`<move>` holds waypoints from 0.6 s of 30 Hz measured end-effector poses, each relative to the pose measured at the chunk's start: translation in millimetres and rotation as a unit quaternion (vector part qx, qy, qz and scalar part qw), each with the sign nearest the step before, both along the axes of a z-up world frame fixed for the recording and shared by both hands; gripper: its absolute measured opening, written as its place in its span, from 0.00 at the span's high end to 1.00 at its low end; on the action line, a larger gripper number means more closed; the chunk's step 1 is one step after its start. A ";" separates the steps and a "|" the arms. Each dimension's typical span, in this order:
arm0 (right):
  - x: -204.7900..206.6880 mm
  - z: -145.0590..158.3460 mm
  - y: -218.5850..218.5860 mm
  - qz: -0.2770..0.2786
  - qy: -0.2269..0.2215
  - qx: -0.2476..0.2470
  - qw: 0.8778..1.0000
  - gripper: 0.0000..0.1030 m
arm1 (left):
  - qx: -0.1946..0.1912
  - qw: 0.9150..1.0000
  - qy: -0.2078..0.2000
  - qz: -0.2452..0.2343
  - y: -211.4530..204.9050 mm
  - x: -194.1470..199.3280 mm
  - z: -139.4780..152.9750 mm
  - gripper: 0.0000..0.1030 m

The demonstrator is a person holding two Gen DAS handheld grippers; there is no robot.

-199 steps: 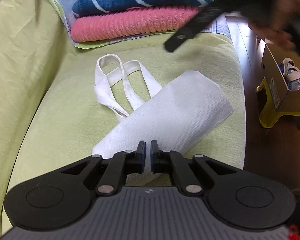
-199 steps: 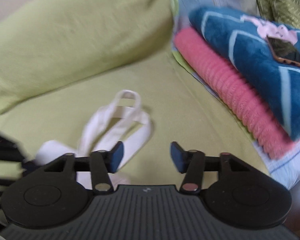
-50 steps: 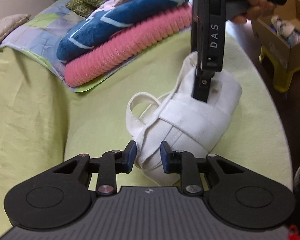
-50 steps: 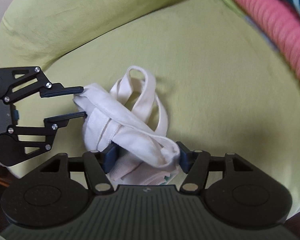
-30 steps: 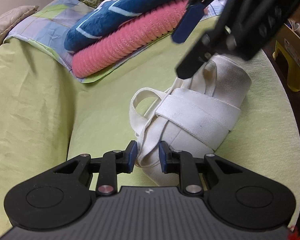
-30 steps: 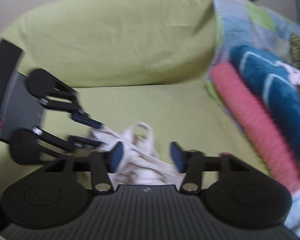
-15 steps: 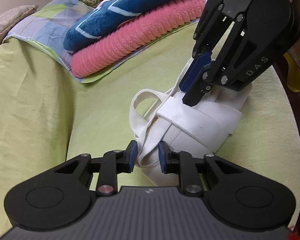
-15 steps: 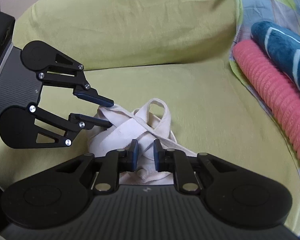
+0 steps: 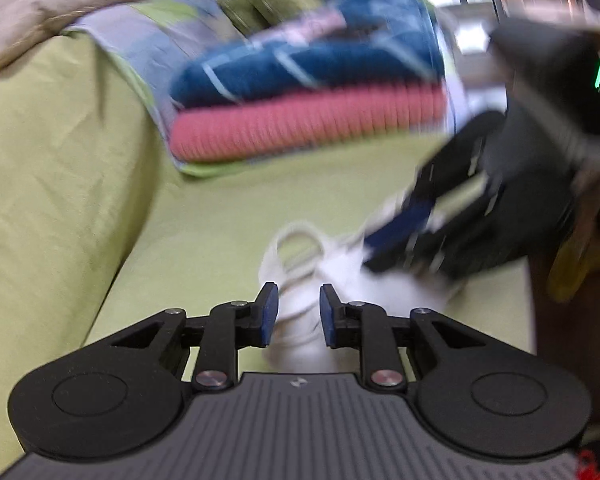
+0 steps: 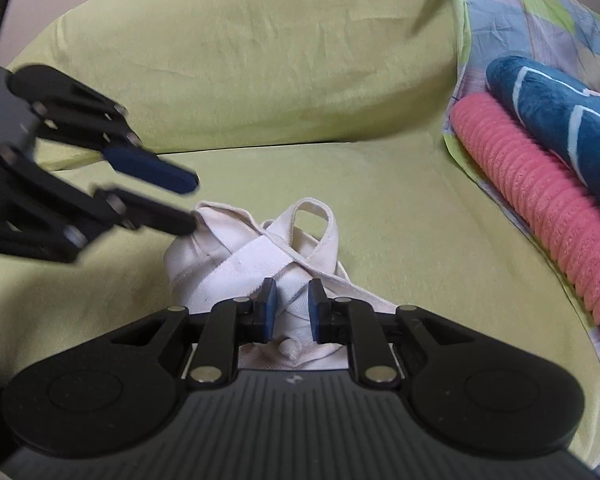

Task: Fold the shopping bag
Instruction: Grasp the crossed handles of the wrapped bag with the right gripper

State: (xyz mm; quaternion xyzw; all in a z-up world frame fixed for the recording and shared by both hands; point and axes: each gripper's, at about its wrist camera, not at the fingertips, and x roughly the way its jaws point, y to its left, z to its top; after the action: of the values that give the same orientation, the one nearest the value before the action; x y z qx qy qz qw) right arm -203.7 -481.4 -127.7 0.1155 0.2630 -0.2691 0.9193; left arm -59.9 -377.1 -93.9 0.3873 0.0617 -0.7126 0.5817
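On a lime-green sofa seat [image 10: 400,208], the off-white woven-cloth shopping bag [image 10: 236,264] lies rolled into a compact bundle, its own flat straps [image 10: 260,258] crossed over the body and one strap loop [image 10: 314,216] standing up at the far side. We see our right gripper [image 10: 291,304] low over the near end of the bundle, its blue-padded fingers narrowly apart with a ridge of cloth between them; whether the pads actually bite on that cloth we cannot tell. Our left gripper [image 9: 294,312], blurred in its own view, shows its fingers parted with the bag's left end just beyond them, and from the right wrist view the lower finger looks to touch the bundle's far-left corner while the upper one stands clear.

We judge the bag light, limp and grippy rather than slick: it will sag and spring open wherever it is not held, and the wrap looks loose enough to slip. The straps, doubled and stitched, look like the firmest purchase; the crossing point on top would hold the bundle together best, while a pinch on a single layer of the body would likely only drag that layer out. Nothing here is fragile.

To the right, well apart from the bag, a folded pink ribbed blanket [image 10: 540,200] and a blue plush towel with pale stripes [image 10: 560,120] sit stacked on a patchwork cover [image 10: 500,12].
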 end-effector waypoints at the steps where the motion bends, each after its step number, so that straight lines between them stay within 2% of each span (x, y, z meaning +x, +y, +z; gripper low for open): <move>1: -0.1 0.1 -0.7 0.001 0.001 0.000 1.000 0.87 | 0.002 1.000 0.012 0.003 -1.7 0.5 1.4 0.73; 3: -0.2 0.2 -2.0 0.004 0.002 0.001 1.000 0.87 | 0.017 0.999 0.023 0.016 -10.8 1.3 -2.7 0.73; 5: -0.3 0.3 -3.3 0.007 0.003 0.001 1.000 0.87 | 0.052 0.998 0.007 0.046 -24.0 3.1 -21.0 0.74; 9: 3.5 6.4 -10.8 0.030 0.020 0.010 0.999 0.86 | 0.053 0.996 0.036 0.067 -23.5 8.0 -31.1 0.81; 11: 4.7 16.3 -26.2 0.060 0.036 0.041 0.997 0.83 | 0.053 0.996 0.031 0.062 -22.9 7.4 -31.0 0.81; 12: 4.9 22.0 -35.5 0.077 0.043 0.059 0.994 0.73 | 0.055 0.996 0.028 0.059 -23.6 7.3 -30.4 0.81; 13: 3.8 28.3 -46.7 0.093 0.045 0.080 0.991 0.56 | 0.057 0.996 0.028 0.059 -25.1 7.7 -29.3 0.81; 14: 1.6 35.1 -57.9 0.106 0.040 0.099 0.989 0.48 | 0.060 0.996 0.029 0.059 -26.9 7.6 -28.0 0.81; 16: -2.7 48.4 -77.9 0.122 0.027 0.114 0.986 0.14 | 0.060 0.996 0.025 0.056 -27.8 7.1 -27.9 0.82; 18: 0.7 52.1 -99.9 0.156 0.022 0.143 0.977 0.07 | 0.060 0.997 0.023 0.052 -27.8 7.2 -28.5 0.82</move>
State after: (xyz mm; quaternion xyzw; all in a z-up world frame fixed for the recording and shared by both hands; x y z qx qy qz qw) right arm -203.0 -581.4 -75.7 0.1975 0.3340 -0.0848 0.9178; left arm -52.8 -404.9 -122.5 0.4014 0.1375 -0.6848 0.5926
